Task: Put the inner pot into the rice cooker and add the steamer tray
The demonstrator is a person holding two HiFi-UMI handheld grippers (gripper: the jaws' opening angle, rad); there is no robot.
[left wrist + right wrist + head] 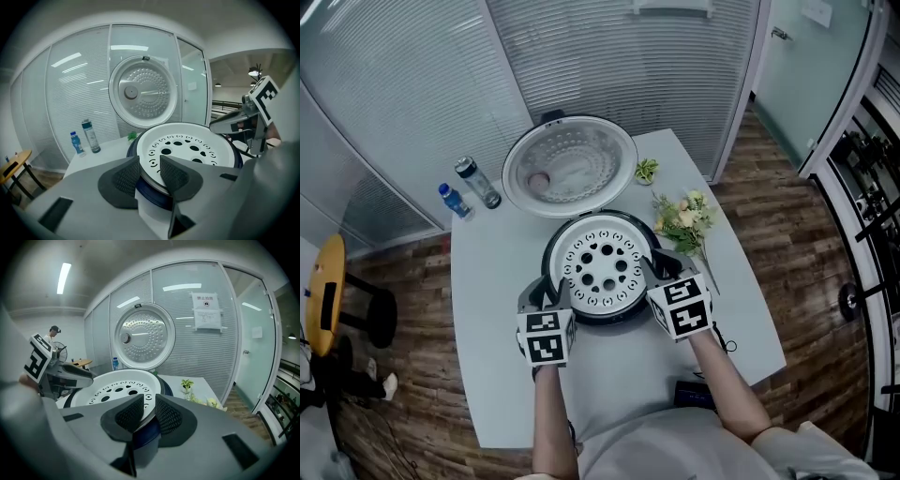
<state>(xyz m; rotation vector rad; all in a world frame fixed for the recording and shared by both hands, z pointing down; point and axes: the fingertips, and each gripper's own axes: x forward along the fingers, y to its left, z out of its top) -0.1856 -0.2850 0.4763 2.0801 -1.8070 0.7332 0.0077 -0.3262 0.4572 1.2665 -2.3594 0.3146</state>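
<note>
The rice cooker (630,312) stands on the white table (502,375) with its lid (570,169) swung up at the back. A white steamer tray (609,281) with round holes lies in its mouth and hides what is under it. My left gripper (551,292) is at the tray's near left rim; in the left gripper view the rim (151,169) passes between the jaws with a gap beside it, so the gripper (150,172) is open. My right gripper (662,270) is at the near right rim. There the pads (168,417) close narrowly on the tray (117,385).
A clear bottle (478,183) and a small blue bottle (455,200) stand left of the lid. A tiny potted plant (647,170) and a bunch of flowers (684,220) lie to the cooker's right. A dark device (694,394) sits at the table's near edge. Glass walls rise behind.
</note>
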